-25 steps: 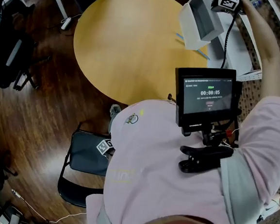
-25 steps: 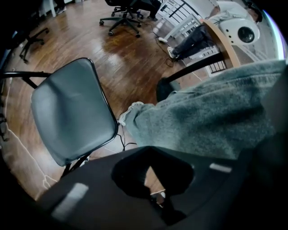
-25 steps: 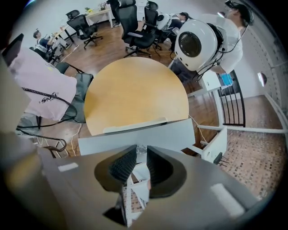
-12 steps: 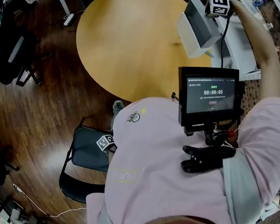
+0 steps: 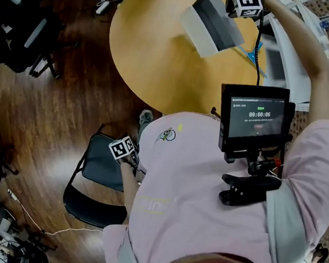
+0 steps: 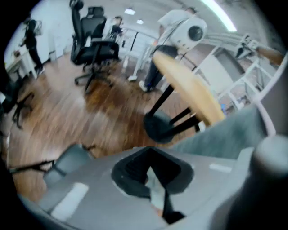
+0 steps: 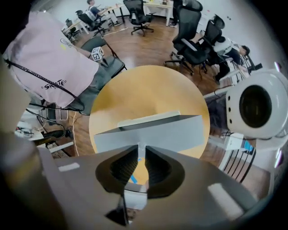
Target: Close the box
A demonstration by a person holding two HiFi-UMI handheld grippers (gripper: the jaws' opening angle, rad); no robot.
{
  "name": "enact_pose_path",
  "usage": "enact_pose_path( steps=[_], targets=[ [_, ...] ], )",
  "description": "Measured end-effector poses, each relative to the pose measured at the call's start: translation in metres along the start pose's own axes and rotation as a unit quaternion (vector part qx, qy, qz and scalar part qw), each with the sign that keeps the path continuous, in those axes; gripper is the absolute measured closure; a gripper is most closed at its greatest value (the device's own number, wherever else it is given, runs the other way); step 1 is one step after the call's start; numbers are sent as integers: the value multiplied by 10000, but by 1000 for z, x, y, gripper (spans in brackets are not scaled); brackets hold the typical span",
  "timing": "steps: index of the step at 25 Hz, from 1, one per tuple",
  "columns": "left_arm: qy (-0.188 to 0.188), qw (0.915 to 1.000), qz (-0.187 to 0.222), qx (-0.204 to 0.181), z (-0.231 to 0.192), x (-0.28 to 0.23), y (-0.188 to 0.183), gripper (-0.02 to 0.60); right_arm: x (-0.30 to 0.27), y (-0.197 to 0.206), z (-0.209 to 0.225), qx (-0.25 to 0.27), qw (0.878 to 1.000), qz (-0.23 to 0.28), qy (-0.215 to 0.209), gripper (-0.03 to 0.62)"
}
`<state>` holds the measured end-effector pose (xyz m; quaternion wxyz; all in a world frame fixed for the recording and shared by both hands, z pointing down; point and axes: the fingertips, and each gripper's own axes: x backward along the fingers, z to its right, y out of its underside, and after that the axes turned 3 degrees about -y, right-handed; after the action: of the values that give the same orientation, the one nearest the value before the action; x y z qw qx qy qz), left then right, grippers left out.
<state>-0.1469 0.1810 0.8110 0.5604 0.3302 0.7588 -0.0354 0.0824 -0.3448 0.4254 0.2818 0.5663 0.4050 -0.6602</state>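
Observation:
A grey open box (image 5: 211, 23) hangs tilted above the round wooden table (image 5: 153, 58). My right gripper (image 7: 140, 146) is shut on the thin edge of one of the box's walls (image 7: 148, 132); its marker cube (image 5: 246, 3) shows at the top of the head view. The box's open side faces away from the right gripper view, and its inside is hidden there. My left gripper (image 6: 150, 157) hangs low by the person's left side, its marker cube (image 5: 123, 149) over a dark chair. That view is blurred, with the jaws closed together and nothing between them.
A dark chair (image 5: 92, 176) stands at the person's left on the wood floor. A small screen (image 5: 257, 119) is clipped to the person's chest. Blue strips (image 5: 256, 55) lie on the table's right edge. White racks (image 5: 309, 49) stand at the right, office chairs (image 7: 189, 31) beyond the table.
The box has swung left with my right gripper, from the table's right edge to over the tabletop. The left gripper has risen slightly beside the chair.

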Motion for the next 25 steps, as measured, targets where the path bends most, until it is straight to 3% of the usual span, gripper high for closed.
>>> enact_pose_path(
  steps=[1, 2, 4, 5, 6, 8, 11, 13, 16, 19, 20, 22, 25],
  targets=[
    [129, 9975, 563, -398, 24, 21, -56, 578, 7, -10, 7, 166, 9997, 15, 150, 591],
    [257, 9899, 1140, -796, 53, 41, -113, 578, 15, -19, 15, 289, 9991, 62, 313, 591],
    [498, 9644, 2024, -1628, 123, 66, -210, 578, 32, -33, 31, 400, 9976, 166, 532, 591],
    [608, 9514, 2219, -2047, 159, 70, -245, 578, 39, -36, 38, 449, 9970, 129, 611, 591],
    [729, 9400, 2268, -2442, 191, 66, -272, 578, 44, -37, 43, 520, 9962, 42, 695, 591],
    [901, 9261, 2116, -2989, 230, 43, -310, 578, 54, -42, 46, 659, 9943, -96, 834, 591],
    [924, 9181, 1917, -3344, 251, 10, -359, 578, 60, -52, 35, 772, 9925, -113, 942, 591],
    [1163, 9162, 1657, -3458, 261, 5, -362, 578, 53, -58, 17, 725, 9930, 40, 937, 591],
    [1568, 9115, 1107, -3638, 262, -14, -322, 578, 8, -62, -37, 247, 9947, 712, 702, 591],
    [1484, 9143, -249, -3760, 233, -55, -254, 578, -103, -62, -132, -888, 9797, 1797, -87, 591],
    [1423, 9090, -717, -3850, 224, -66, -231, 578, -148, -61, -167, -1256, 9725, 1929, -366, 591],
    [1296, 8900, -1410, -4138, 212, -78, -192, 578, -230, -61, -227, -1882, 9620, 1842, -726, 591],
    [1118, 8597, -1981, -4573, 201, -83, -145, 578, -299, -85, -266, -2763, 9308, 2256, -801, 591]
  ],
)
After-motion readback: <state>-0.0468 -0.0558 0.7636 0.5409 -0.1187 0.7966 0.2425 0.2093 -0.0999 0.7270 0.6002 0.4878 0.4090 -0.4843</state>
